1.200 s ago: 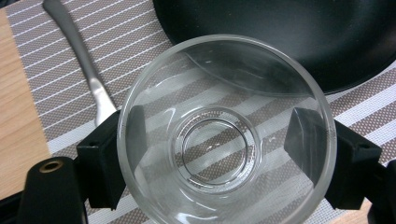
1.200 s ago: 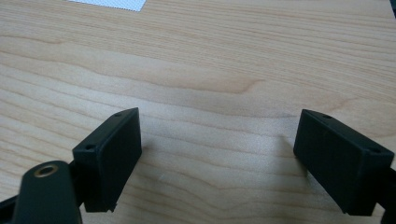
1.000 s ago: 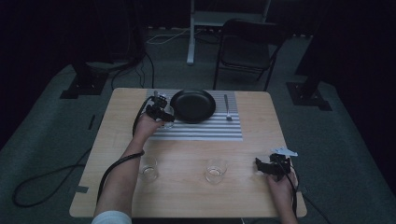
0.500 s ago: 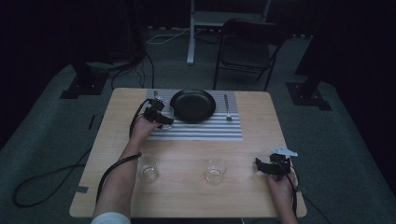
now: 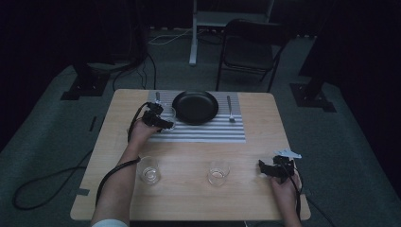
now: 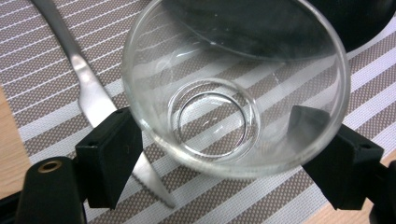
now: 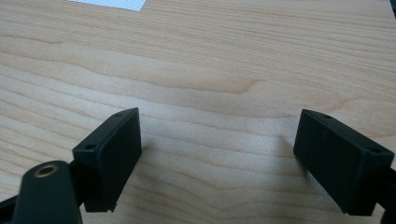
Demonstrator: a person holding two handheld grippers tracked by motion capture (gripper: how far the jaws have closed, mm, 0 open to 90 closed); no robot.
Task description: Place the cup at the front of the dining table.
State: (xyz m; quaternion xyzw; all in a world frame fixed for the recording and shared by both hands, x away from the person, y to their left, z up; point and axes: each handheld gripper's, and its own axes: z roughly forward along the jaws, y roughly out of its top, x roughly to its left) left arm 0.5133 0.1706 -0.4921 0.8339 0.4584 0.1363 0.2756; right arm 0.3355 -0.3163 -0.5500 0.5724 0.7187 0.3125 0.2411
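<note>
A clear glass (image 6: 233, 88) sits on the grey-and-white striped placemat (image 5: 198, 131), beside a black plate (image 5: 195, 107) and silver knife (image 6: 93, 93); the table (image 5: 189, 198) is pale wood.

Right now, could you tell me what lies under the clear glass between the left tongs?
Under the clear drinking glass: the striped woven placemat and part of the steel knife, whose blade passes beneath the rim.

A dim room with grey carpet floor (image 5: 56, 156), a black folding chair (image 5: 250, 47) behind the wooden table (image 5: 189, 189).
</note>
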